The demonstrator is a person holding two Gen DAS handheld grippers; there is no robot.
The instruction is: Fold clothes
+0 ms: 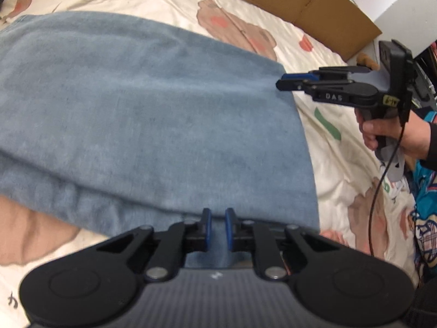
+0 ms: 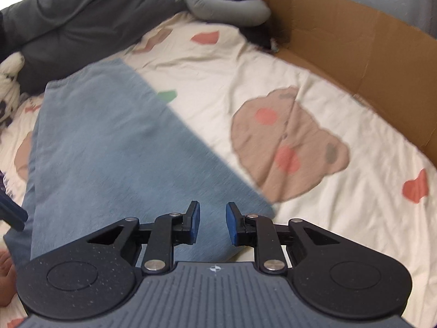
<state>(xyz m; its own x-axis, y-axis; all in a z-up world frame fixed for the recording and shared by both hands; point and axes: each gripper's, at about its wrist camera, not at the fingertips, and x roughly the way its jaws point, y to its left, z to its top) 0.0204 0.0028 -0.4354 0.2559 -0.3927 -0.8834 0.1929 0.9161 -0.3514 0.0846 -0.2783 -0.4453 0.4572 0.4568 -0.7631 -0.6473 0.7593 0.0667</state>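
Observation:
A blue garment point(image 1: 150, 114) lies folded flat on a cream bedsheet point(image 1: 341, 164) printed with brown bears. At its near edge my left gripper point(image 1: 218, 225) has its blue pads close together, and a strip of the blue cloth runs up between them. A hand point(image 1: 396, 136) holds my right gripper point(image 1: 282, 80) just above the garment's far right corner. From the right wrist, the right gripper point(image 2: 213, 222) hovers over the near corner of the garment point(image 2: 109, 150). Its pads stand apart with nothing pinched.
Flattened cardboard point(image 2: 368, 49) stands along the far side of the bed. A grey neck pillow point(image 2: 226, 2) and dark grey cloth point(image 2: 82, 13) lie at the head end. Colourful clothes point(image 1: 426, 205) are heaped at the right edge.

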